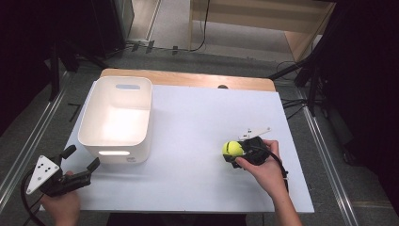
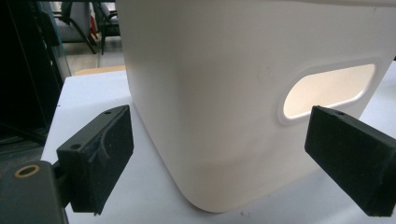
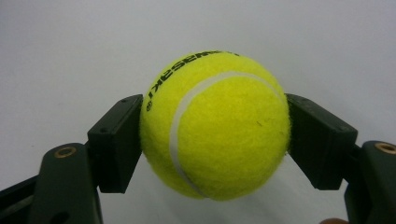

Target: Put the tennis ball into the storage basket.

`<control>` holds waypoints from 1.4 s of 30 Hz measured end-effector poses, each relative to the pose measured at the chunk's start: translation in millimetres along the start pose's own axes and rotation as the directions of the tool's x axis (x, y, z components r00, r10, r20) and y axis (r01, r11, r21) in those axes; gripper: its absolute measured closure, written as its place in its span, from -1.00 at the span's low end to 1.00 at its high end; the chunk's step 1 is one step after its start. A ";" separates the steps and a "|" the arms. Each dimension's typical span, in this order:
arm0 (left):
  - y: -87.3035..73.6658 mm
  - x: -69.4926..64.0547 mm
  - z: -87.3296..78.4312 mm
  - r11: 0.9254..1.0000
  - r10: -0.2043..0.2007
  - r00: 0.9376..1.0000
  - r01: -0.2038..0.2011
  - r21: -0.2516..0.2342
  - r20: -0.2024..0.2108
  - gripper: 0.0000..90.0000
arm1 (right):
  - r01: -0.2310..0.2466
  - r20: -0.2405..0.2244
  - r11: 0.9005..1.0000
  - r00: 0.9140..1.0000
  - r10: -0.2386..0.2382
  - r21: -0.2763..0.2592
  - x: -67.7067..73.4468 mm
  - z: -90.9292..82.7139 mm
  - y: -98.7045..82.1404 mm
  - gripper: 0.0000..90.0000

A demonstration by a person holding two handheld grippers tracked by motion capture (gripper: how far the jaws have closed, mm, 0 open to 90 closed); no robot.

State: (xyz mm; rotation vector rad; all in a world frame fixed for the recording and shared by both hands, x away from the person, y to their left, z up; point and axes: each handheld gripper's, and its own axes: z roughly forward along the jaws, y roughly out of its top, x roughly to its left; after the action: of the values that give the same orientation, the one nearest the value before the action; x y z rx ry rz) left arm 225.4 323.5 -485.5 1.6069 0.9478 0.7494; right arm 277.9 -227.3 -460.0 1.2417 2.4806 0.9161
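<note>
the right gripper (image 3: 215, 135) pinches the tennis ball (image 3: 215, 125) squarely between both pads, low over the counter (image 1: 197, 132), likely ready to carry. the left gripper (image 1: 83, 160) waits spread, just short of the white bin (image 1: 117, 115), perhaps to steady it.

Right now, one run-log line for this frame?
right gripper: shut on tennis ball | ball: low over table | left gripper: open, facing white bin | bin: upright, table's left

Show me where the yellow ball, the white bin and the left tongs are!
yellow ball (image 3: 219, 126), right gripper view, its fuzzy front.
white bin (image 1: 89, 117), high view, its left rim.
left tongs (image 1: 83, 157), high view, the gap between the tips.
</note>
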 end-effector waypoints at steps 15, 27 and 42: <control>0.1 -0.8 0.1 1.000 0.009 1.000 -0.009 0.005 0.001 -0.82 | 0.021 -0.013 1.000 1.000 -0.021 -0.002 3.2 0.0 16.0 -0.47; -0.1 -0.8 0.3 1.000 0.004 1.000 -0.004 -0.003 0.004 -0.82 | 0.020 -0.042 1.000 0.999 -0.020 -0.007 8.7 3.6 28.2 -0.47; -0.1 0.3 -0.5 1.000 -0.001 1.000 0.001 -0.001 0.008 -0.82 | 0.030 -0.082 0.999 0.996 -0.030 -0.011 14.9 7.2 40.6 -0.47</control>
State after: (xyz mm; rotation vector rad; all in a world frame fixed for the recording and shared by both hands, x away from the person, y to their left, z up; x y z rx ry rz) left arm 225.2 324.0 -485.4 1.6078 0.9426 0.7423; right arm 298.0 -194.3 -439.3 1.1831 2.5466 0.9897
